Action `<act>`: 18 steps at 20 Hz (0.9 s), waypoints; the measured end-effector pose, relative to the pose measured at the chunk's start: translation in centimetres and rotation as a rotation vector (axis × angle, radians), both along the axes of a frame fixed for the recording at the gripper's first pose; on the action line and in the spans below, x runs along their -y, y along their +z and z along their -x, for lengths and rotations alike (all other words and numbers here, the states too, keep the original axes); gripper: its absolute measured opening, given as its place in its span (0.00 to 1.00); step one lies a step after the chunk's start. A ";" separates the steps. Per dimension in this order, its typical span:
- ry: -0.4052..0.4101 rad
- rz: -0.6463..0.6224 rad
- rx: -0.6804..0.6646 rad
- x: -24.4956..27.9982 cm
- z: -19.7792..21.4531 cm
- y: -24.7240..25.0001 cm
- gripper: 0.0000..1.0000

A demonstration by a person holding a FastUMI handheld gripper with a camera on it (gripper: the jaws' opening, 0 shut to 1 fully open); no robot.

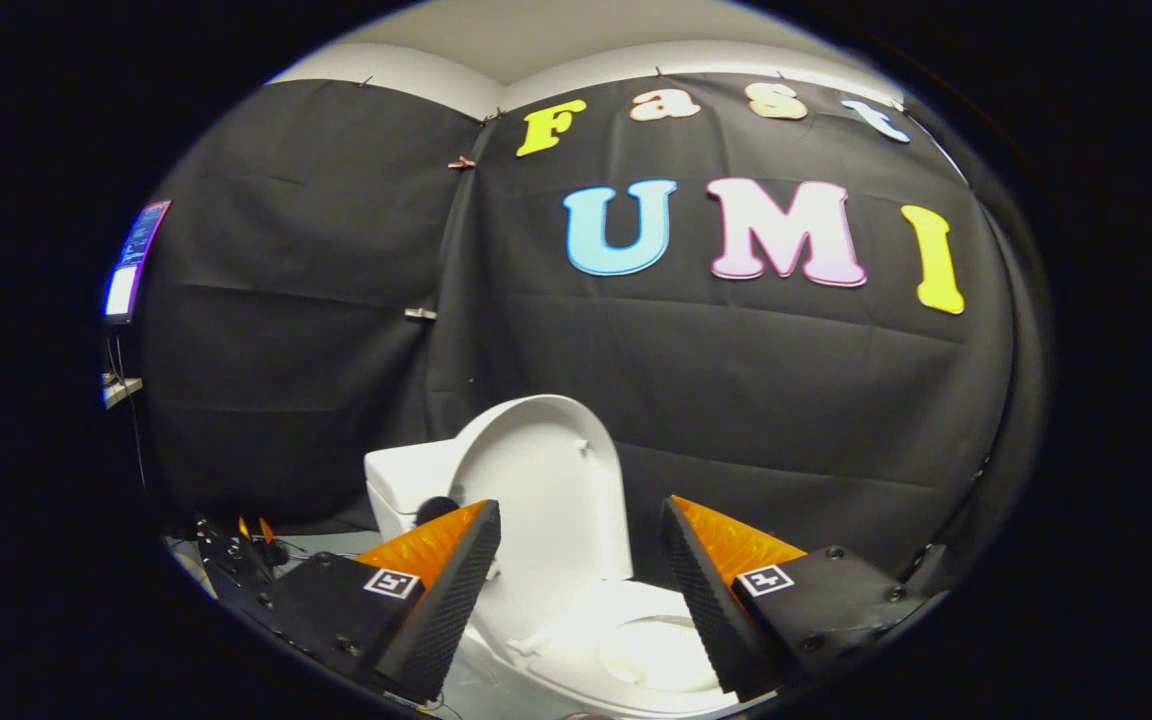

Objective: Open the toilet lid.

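far off to the left a thin lit screen [136, 262] hung against the black cloth wall [286, 330], with a small shelf [122, 388] just under it. lower down, near the floor, there was a bit of a tangle of dark gear with a couple of orange bits [254, 532], too small to make out properly.

then the two-finger gripper [581, 560] with its black ribbed pads and orange wedge backs. fingers were spread wide apart, nothing pinched between them, not touching anything as far as i could see.

the white ceramic toilet [404, 482] sat just ahead of and below the fingers. its smooth white plastic lid [551, 480] was already up, standing roughly upright and leaning back toward the tank, showing in the gap between the fingers and a bit behind the left one. the white oval seat ring [626, 630] lay flat on the bowl, down between the two fingers and closer to the right one.
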State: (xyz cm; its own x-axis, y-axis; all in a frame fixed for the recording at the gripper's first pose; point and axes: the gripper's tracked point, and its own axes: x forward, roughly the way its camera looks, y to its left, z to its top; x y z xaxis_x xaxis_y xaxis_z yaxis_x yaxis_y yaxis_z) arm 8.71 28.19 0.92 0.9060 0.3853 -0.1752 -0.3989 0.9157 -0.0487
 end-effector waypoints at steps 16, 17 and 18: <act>-0.434 0.058 0.117 27.7 5.4 0.6 0.99; -0.445 0.045 0.102 28.0 5.4 0.2 0.99; -0.445 0.040 0.095 28.2 5.4 0.1 0.99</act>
State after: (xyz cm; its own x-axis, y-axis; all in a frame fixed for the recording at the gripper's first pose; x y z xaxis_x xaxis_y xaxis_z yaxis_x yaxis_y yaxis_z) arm 3.28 -0.01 1.04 0.9946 -0.0508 -0.0900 0.0412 0.9936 -0.1052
